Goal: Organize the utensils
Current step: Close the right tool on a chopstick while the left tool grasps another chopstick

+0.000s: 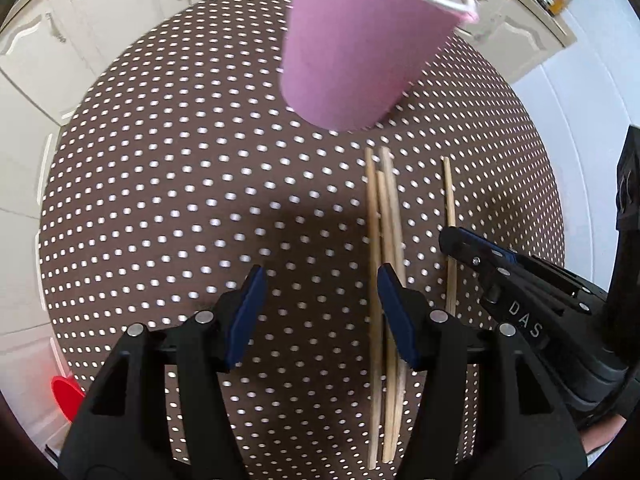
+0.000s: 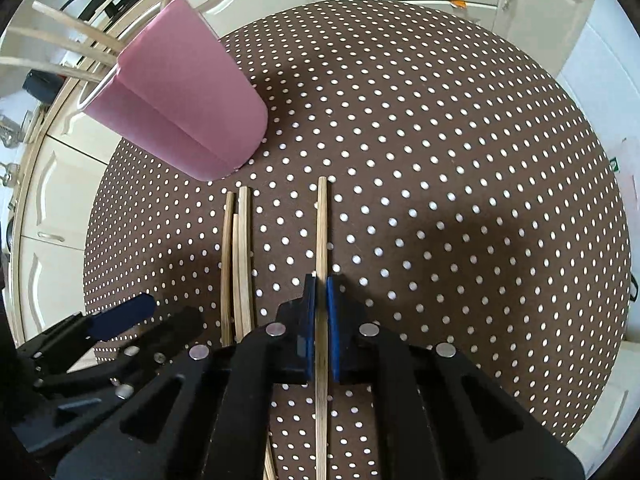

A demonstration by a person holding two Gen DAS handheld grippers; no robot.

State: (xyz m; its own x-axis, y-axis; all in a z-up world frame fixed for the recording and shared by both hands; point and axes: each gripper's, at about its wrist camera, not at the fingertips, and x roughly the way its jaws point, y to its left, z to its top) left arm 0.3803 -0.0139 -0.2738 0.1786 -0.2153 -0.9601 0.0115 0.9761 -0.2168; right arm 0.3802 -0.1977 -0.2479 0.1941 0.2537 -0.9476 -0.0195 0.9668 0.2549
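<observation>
Chopsticks: three loose ones (image 2: pixel 239 264) lie bunched on the dotted table (image 2: pixel 460 168), running 6-to-12, cup (image 2: pixel 180 104) at their 11 o'clock with more chopsticks (image 2: pixel 60 46) standing in it. A single chopstick (image 2: pixel 321 236) lies just right of the bunch. Right gripper (image 2: pixel 321 292) is clamped on that single chopstick. Left gripper (image 1: pixel 320 280) is open, nothing pinched, right finger (image 1: pixel 394 300) over the bunch.

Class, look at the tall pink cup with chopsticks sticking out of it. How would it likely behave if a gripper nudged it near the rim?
The pink cup is tall, narrows to its base and looks like paper, so probably light. The chopsticks in it lean out over the rim, so a nudge there might tip it.
</observation>
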